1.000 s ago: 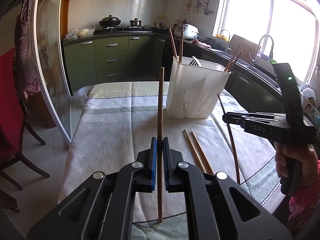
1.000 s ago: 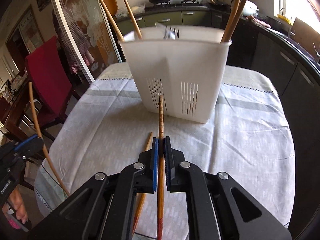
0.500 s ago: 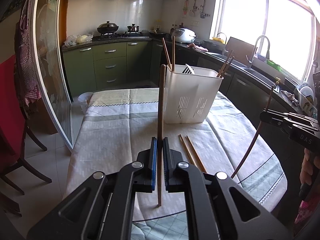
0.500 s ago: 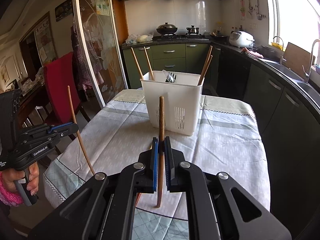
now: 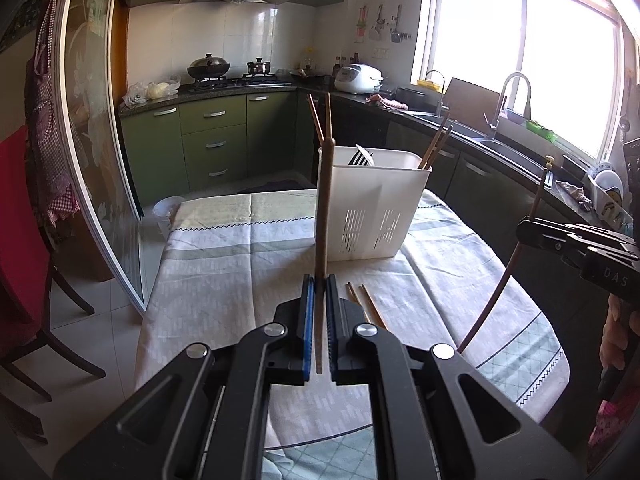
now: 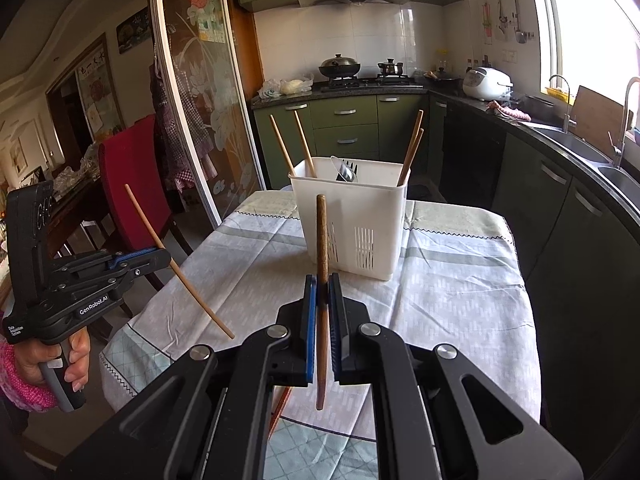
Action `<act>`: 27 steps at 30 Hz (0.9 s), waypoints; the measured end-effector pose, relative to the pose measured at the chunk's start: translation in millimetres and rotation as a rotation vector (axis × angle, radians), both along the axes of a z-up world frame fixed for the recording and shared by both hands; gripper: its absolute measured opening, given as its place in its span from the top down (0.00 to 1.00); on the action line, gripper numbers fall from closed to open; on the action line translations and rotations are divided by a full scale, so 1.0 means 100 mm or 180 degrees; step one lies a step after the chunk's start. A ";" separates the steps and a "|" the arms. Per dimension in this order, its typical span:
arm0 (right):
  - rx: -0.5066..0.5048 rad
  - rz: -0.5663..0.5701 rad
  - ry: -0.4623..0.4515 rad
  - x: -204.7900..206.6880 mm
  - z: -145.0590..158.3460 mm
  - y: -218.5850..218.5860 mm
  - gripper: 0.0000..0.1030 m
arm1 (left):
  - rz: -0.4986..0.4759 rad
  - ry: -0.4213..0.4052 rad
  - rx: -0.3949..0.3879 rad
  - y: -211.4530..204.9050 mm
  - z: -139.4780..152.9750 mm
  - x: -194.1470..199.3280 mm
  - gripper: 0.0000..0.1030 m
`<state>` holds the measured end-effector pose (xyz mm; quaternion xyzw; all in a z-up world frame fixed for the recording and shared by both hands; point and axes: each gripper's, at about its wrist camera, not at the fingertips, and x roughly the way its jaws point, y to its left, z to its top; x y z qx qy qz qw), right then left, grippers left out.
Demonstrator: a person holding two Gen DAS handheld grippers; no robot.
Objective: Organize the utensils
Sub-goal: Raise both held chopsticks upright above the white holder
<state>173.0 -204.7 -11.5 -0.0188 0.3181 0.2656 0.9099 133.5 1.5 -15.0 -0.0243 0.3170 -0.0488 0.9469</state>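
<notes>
The left gripper (image 5: 319, 284) was clamped on a light wooden chopstick (image 5: 323, 216), whose long axis stood nearly upright between the blue pads (image 5: 307, 320), both ends clear of the table. The right gripper (image 6: 322, 284) was likewise closed on a darker chopstick (image 6: 321, 240), also close to vertical. Beyond them a white utensil caddy (image 6: 352, 216) stood on the clothed table (image 6: 460, 292), holding chopsticks at its corners, and two loose chopsticks (image 5: 366, 304) lay flat before it.
</notes>
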 end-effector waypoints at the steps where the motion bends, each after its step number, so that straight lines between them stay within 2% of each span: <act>1: 0.0014 0.0003 -0.0019 0.00 0.04 -0.01 0.93 | -0.0013 -0.0010 -0.0002 -0.01 0.03 0.01 0.94; 5: 0.0102 0.0052 -0.0126 0.00 0.27 -0.08 0.93 | -0.0078 -0.0054 -0.0022 -0.07 0.19 0.07 0.94; 13: 0.0233 0.0032 -0.0427 0.21 0.90 -0.20 0.93 | -0.0225 -0.0238 -0.0145 -0.25 0.82 0.43 0.94; 21: 0.0504 -0.0116 -0.0710 0.70 1.53 -0.23 0.93 | -0.0162 -0.0688 -0.0130 -0.45 1.42 0.97 0.94; 24: 0.0552 -0.0256 -0.0870 0.94 1.65 -0.20 0.93 | -0.0098 -0.0809 -0.0036 -0.53 1.47 1.17 0.94; 27: 0.0504 -0.0348 -0.0867 1.21 1.61 -0.10 0.93 | -0.0033 -0.0775 0.0051 -0.59 1.36 1.38 0.94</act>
